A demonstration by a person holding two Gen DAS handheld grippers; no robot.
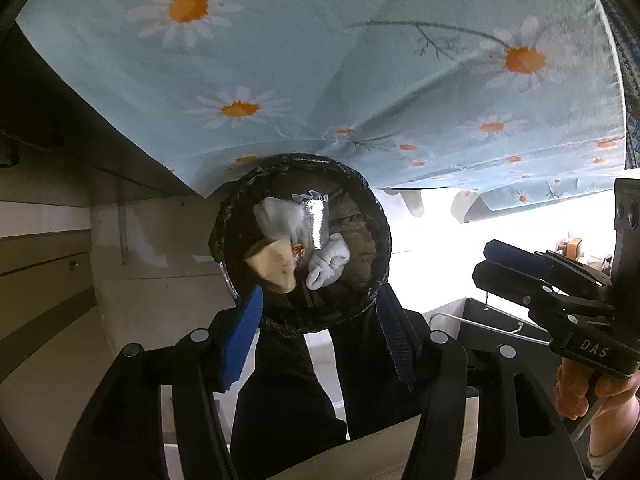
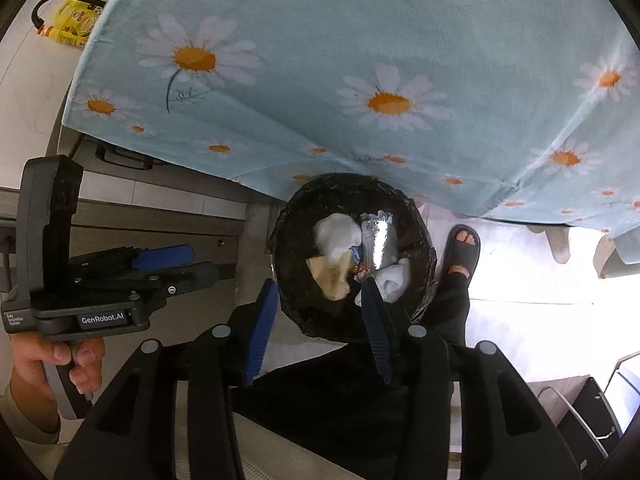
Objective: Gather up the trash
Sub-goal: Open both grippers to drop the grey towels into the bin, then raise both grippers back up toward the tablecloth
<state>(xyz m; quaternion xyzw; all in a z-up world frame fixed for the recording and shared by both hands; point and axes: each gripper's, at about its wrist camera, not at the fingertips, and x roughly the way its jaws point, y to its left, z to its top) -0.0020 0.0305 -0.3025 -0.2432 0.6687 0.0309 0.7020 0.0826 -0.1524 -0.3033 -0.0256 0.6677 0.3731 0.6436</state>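
Both the left gripper (image 1: 318,300) and the right gripper (image 2: 320,292) hang apart and empty over the black bin (image 1: 224,216), where the trash (image 1: 276,264) sits at 12 o'clock; a bump could tip it

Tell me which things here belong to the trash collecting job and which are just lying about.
Part of the job:
- trash bin
- white tissue wads
- silver wrapper
- tan paper scrap
- left gripper, open
- right gripper, open

Just lying about:
- daisy tablecloth
- yellow bottle
- person's sandalled foot
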